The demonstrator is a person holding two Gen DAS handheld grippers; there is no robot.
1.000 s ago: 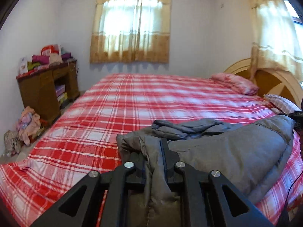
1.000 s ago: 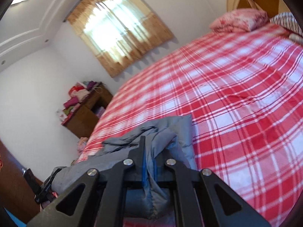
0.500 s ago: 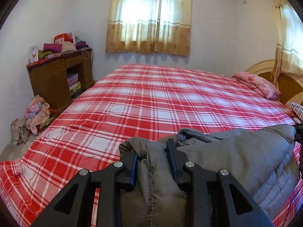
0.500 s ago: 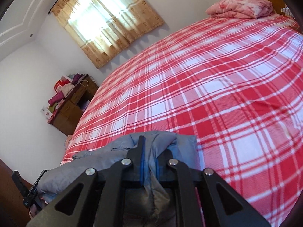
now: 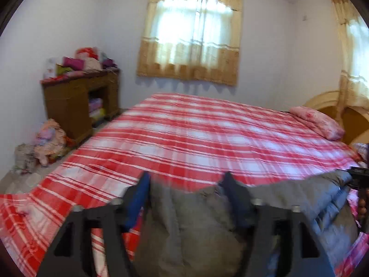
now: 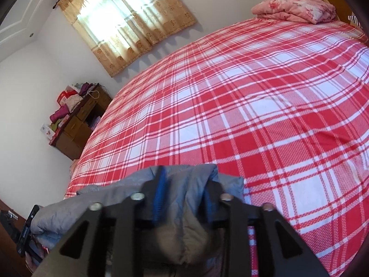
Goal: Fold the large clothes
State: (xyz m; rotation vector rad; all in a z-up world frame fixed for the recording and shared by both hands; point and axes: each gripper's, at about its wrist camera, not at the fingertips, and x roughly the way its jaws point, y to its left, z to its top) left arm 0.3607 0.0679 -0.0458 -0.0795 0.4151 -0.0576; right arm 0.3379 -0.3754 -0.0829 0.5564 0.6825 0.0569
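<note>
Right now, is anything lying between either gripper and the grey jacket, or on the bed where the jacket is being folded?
Nothing visible. The grey jacket bulges directly between the spread fingers of the left gripper, and likewise the right gripper. Beyond it the plaid bedspread shows only a folded pink quilt far off at the headboard.

Bed: we see a red-and-white plaid bedspread (image 6: pixel 253 106).
On it: our grey padded jacket (image 5: pixel 299 198); a pink floral pillow (image 6: pixel 295 9).
</note>
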